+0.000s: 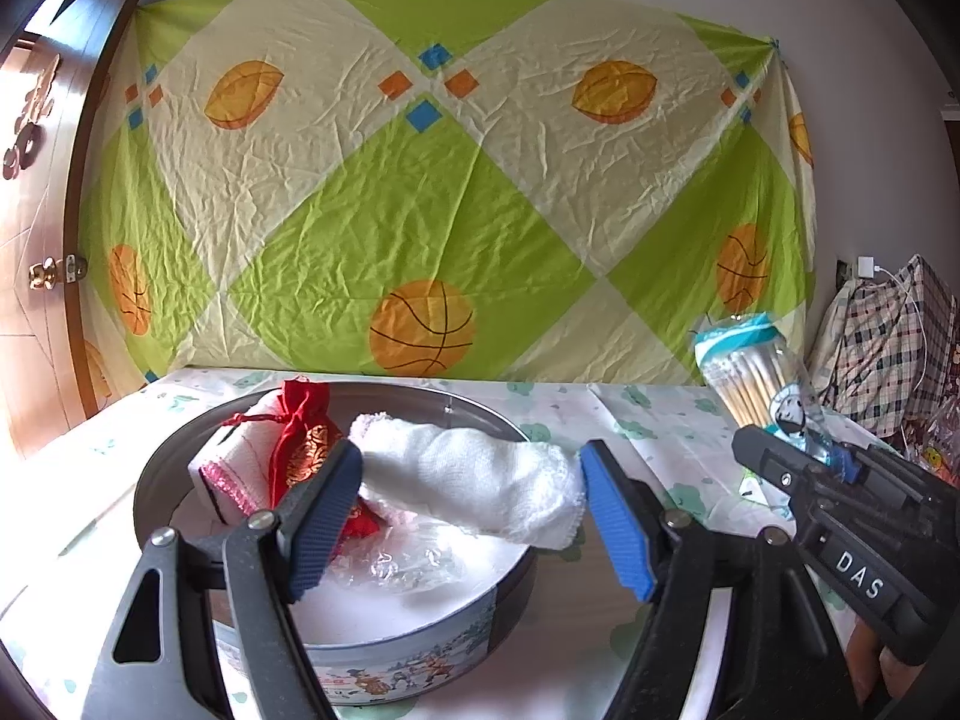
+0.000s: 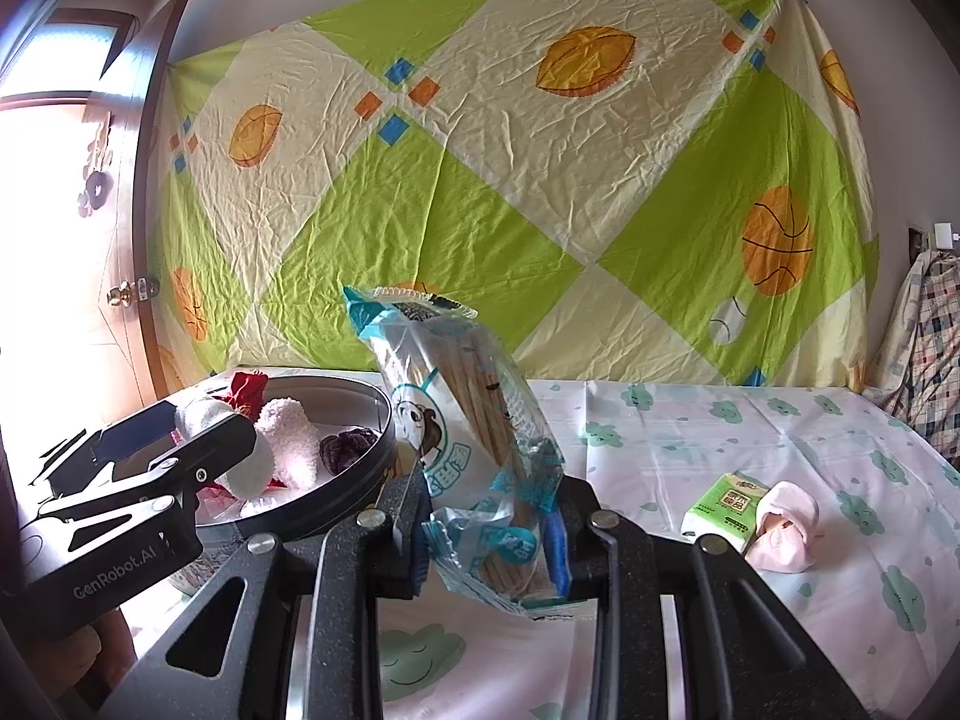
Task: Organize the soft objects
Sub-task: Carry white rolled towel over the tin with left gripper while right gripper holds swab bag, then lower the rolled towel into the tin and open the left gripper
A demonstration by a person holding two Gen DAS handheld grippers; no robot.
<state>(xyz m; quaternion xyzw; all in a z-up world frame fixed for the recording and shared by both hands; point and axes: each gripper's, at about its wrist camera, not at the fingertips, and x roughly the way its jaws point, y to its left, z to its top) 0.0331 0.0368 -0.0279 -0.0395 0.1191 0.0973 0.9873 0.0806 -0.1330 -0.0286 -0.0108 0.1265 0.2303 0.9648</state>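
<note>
Meanwhile, swab packet (image 2: 480, 438) in right hand-held gripper (image 2: 489, 531), beside tin (image 2: 366, 480)

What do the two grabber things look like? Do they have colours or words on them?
Both are black, speckled, clamp-like tools with silver round bolts. The left gripper has two long fingers with ridged blue pads and white "GenRobot.AI" lettering on its body. The right gripper looks the same, with white letters "DAS" on its side.
</note>
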